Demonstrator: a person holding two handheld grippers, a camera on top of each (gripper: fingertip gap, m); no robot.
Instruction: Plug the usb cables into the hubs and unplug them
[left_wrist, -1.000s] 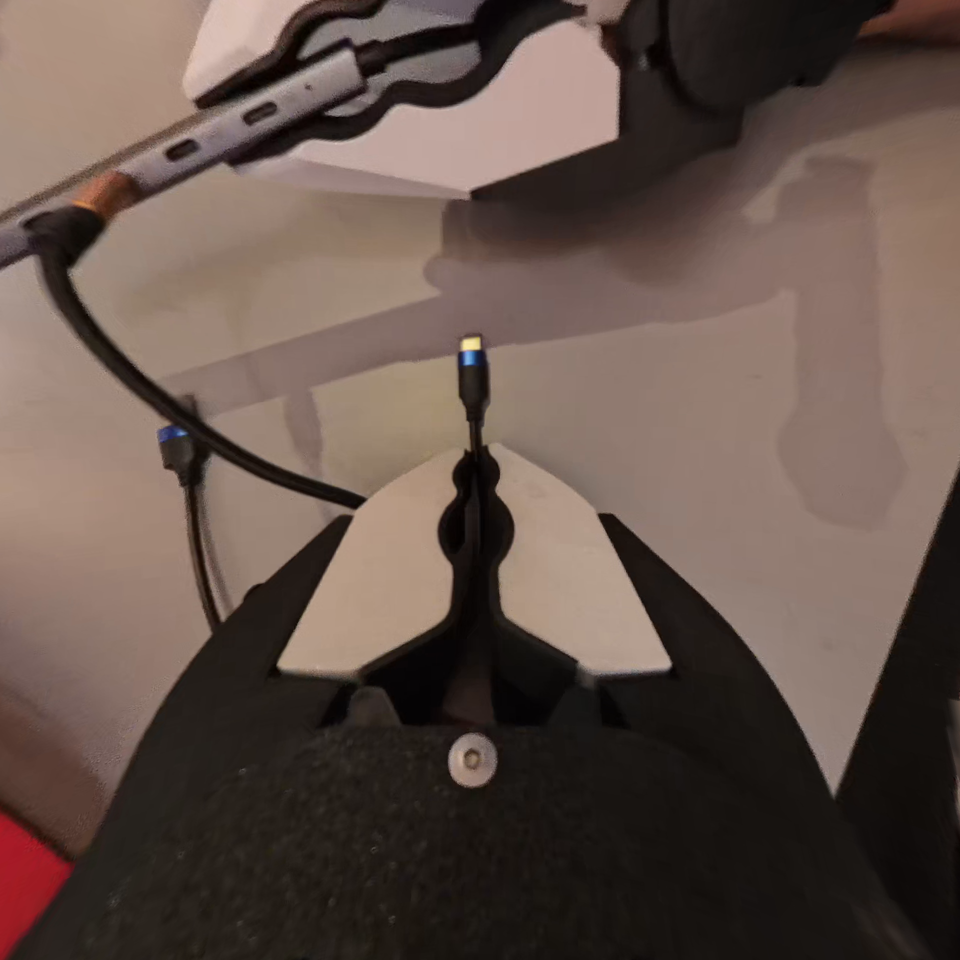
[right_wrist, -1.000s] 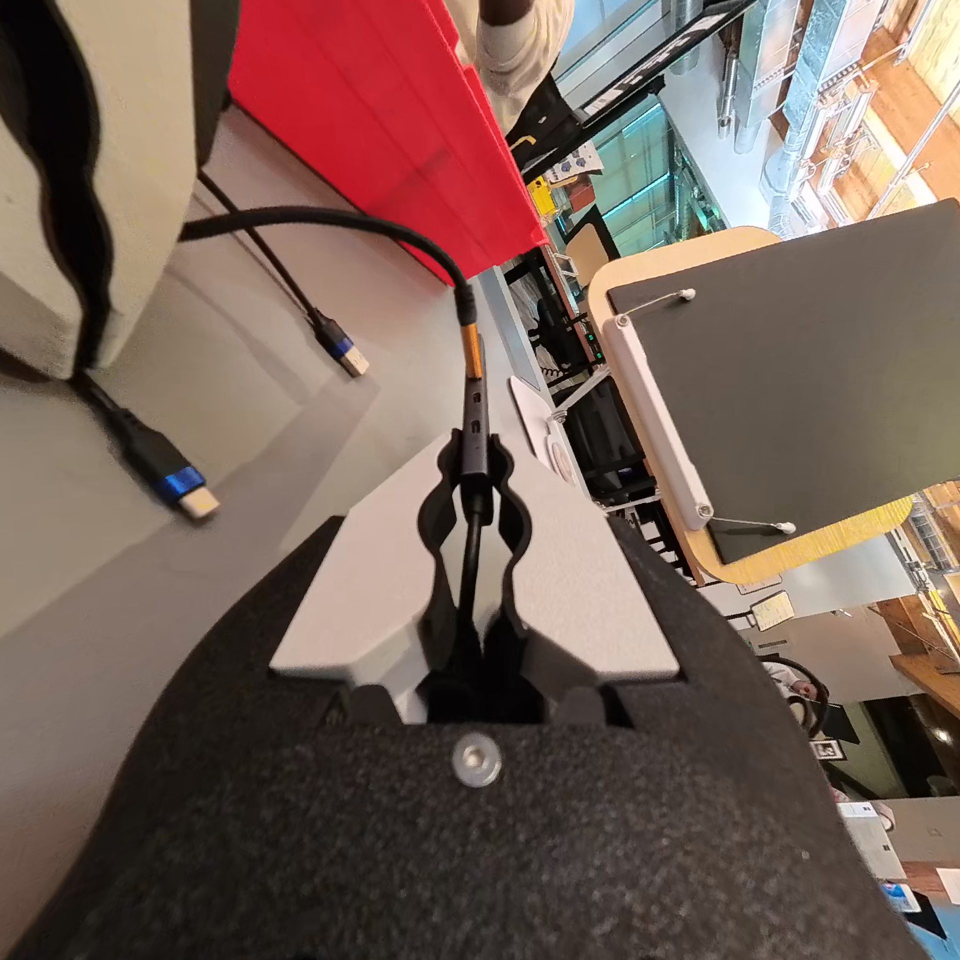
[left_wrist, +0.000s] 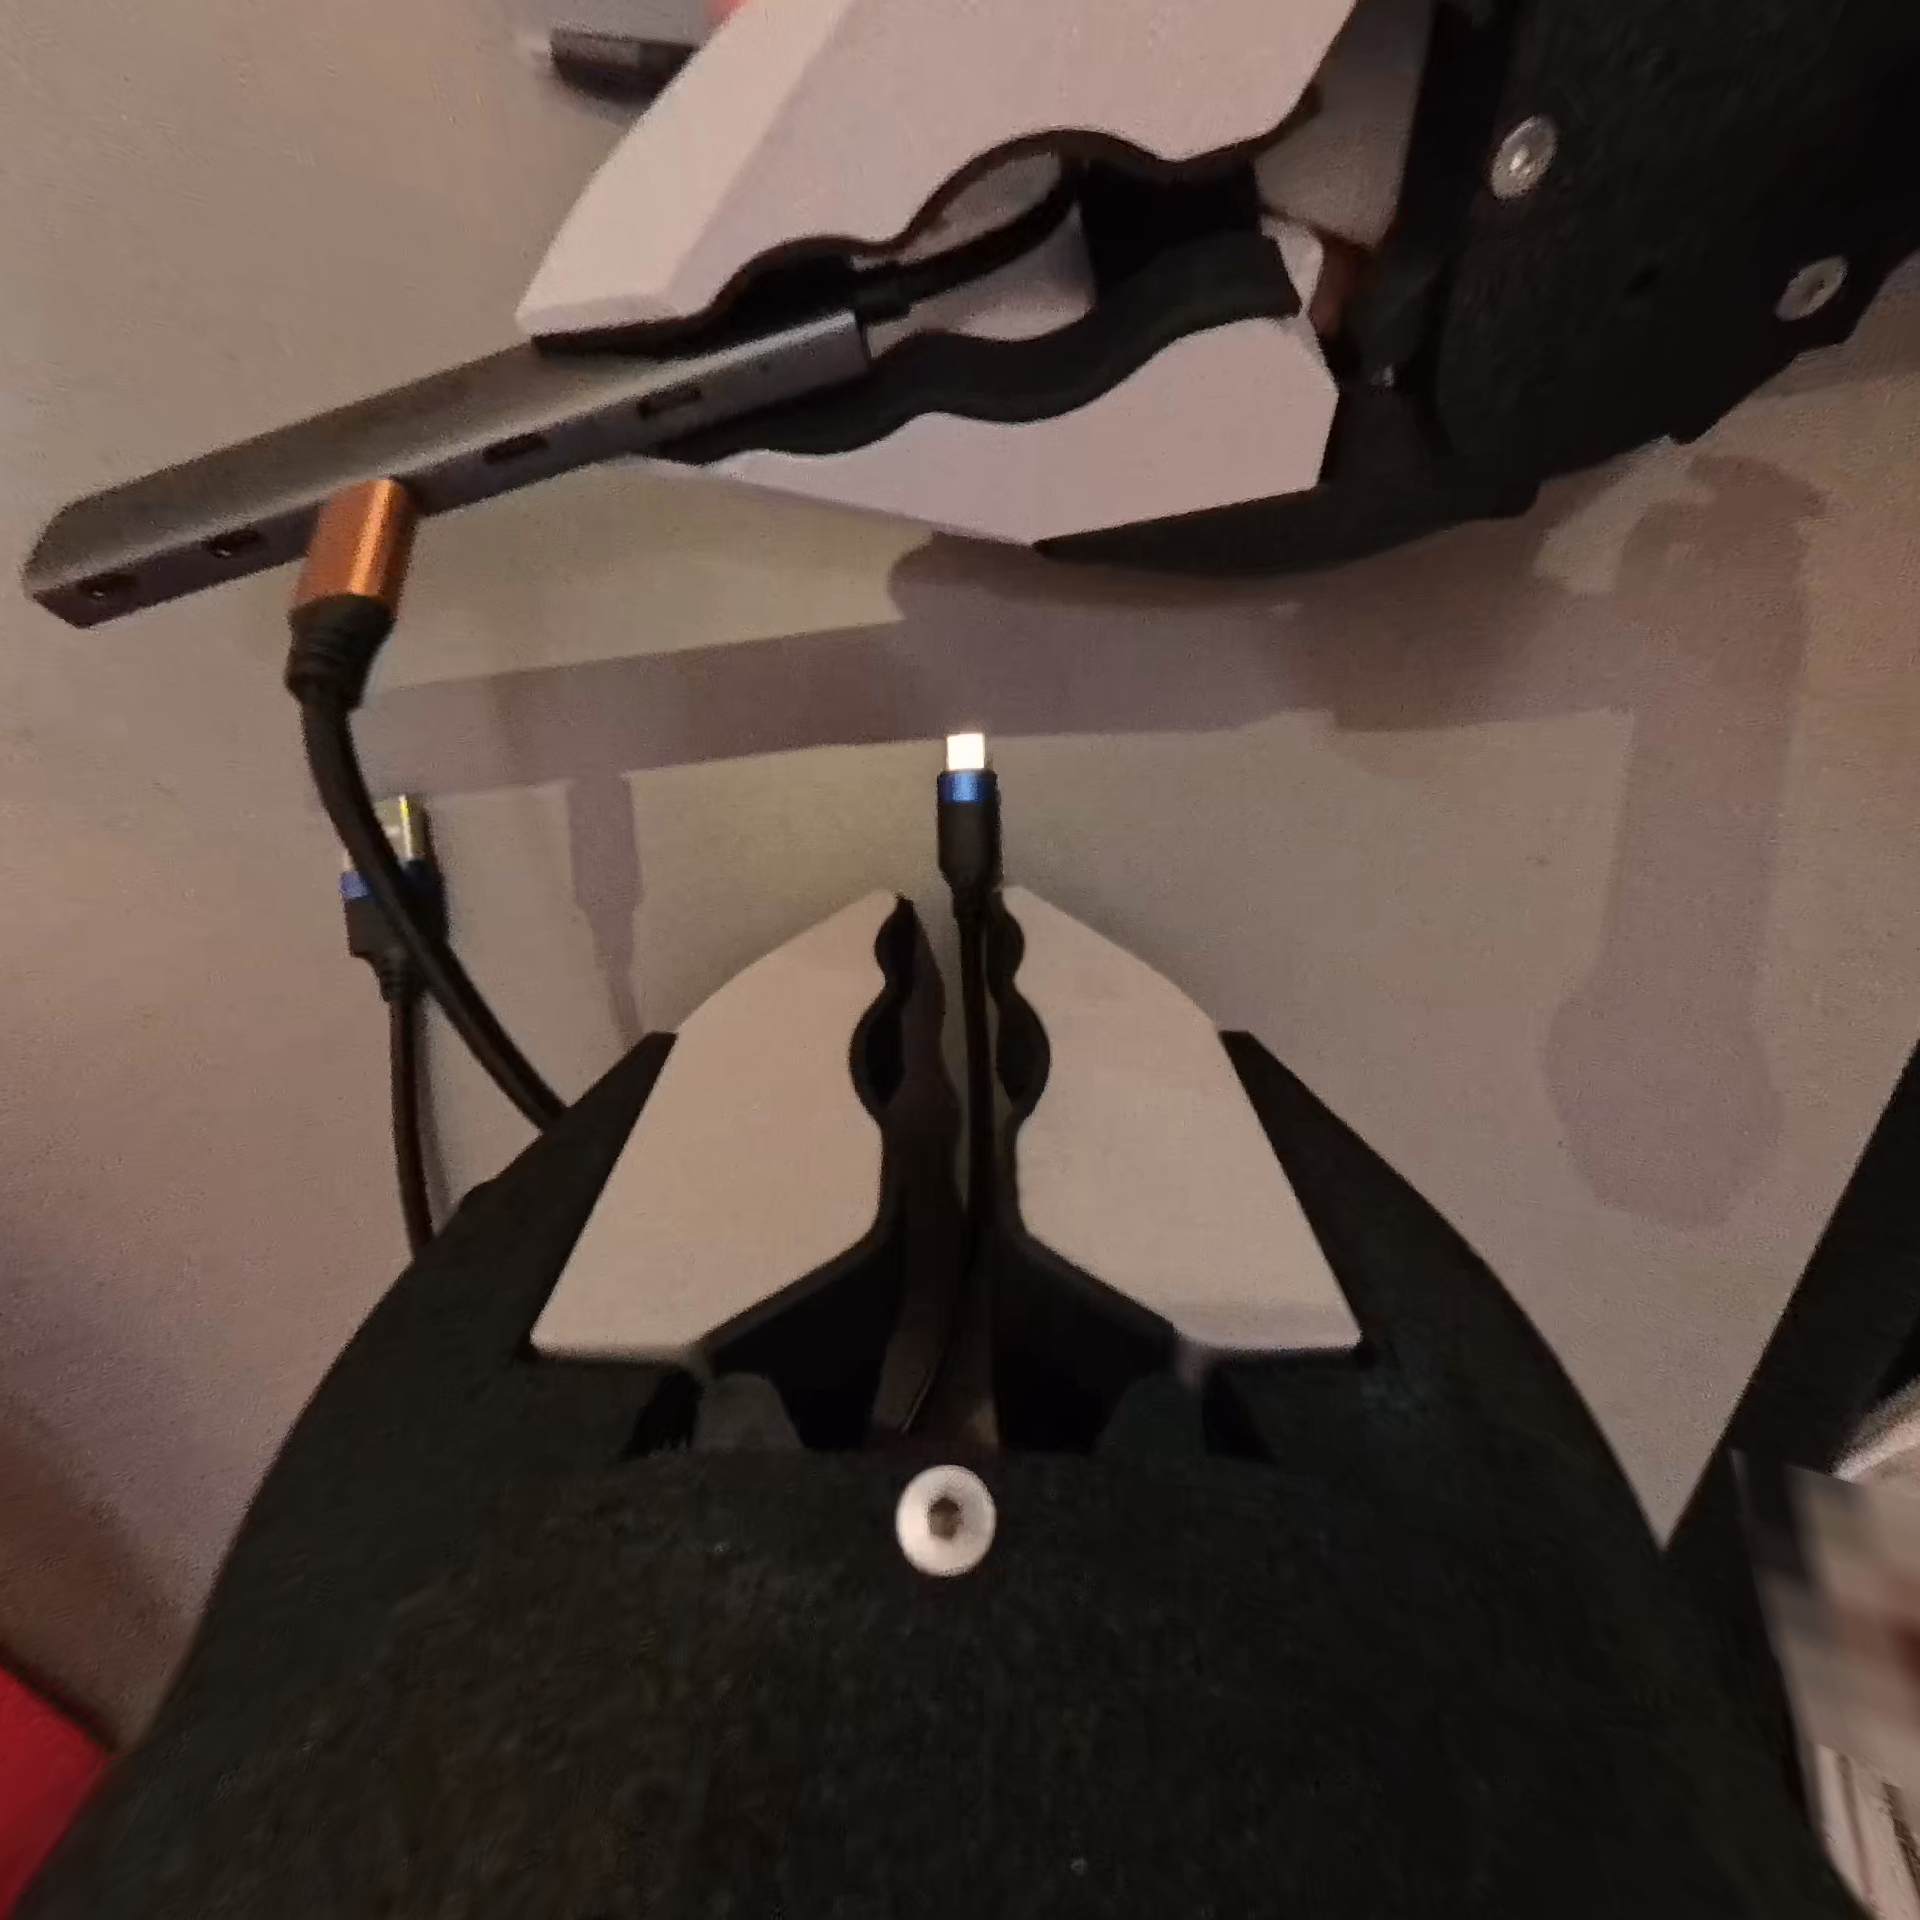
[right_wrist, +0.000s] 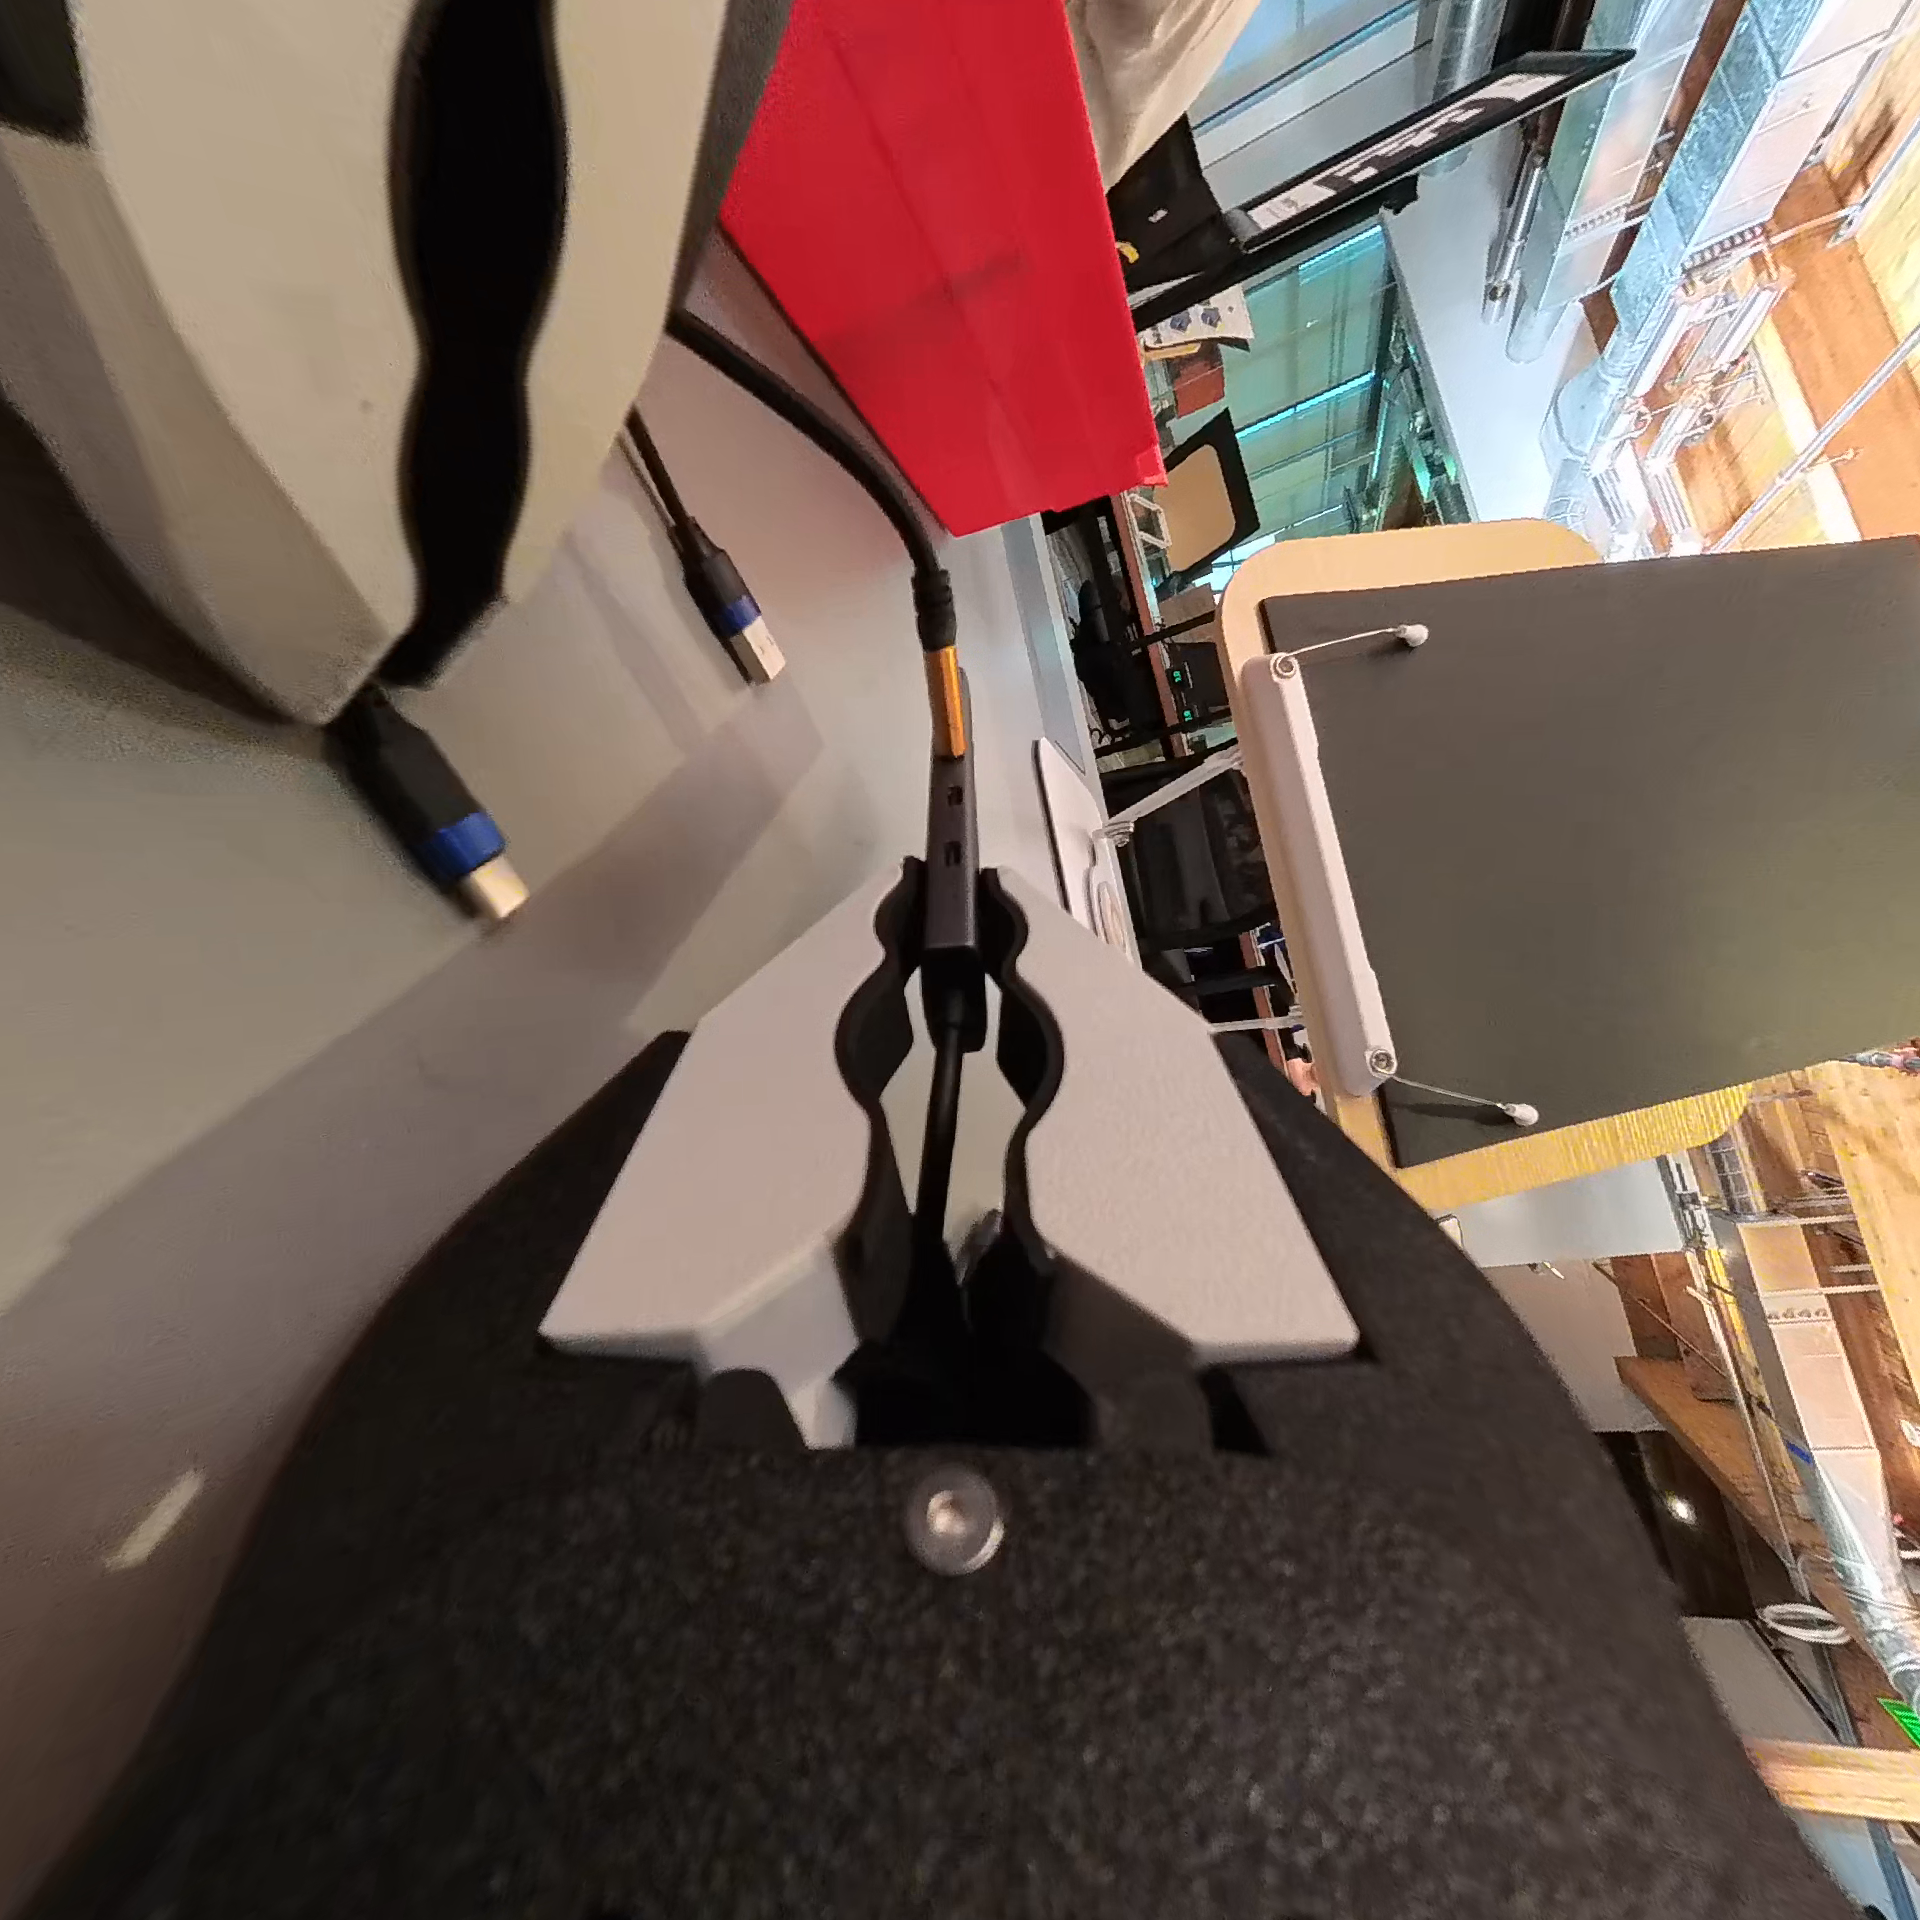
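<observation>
Held in the left gripper (left_wrist: 951, 914): a USB-C cable (left_wrist: 966, 821), plug pointing forward over the table (left_wrist: 1351, 883). Ahead and above, clamped in the right gripper (left_wrist: 707, 374): the hub (left_wrist: 416, 457), with another cable's plug (left_wrist: 353, 551) seated in its near edge. Lying on the table to the left, below the hub: a USB-A plug (left_wrist: 400, 831).

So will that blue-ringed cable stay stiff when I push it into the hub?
Probably only near the tip: the blue-ringed cable sticks out straight, just beyond the left gripper. Its thin cord may buckle under misaligned force. The hub looks rigid in the right gripper.
</observation>
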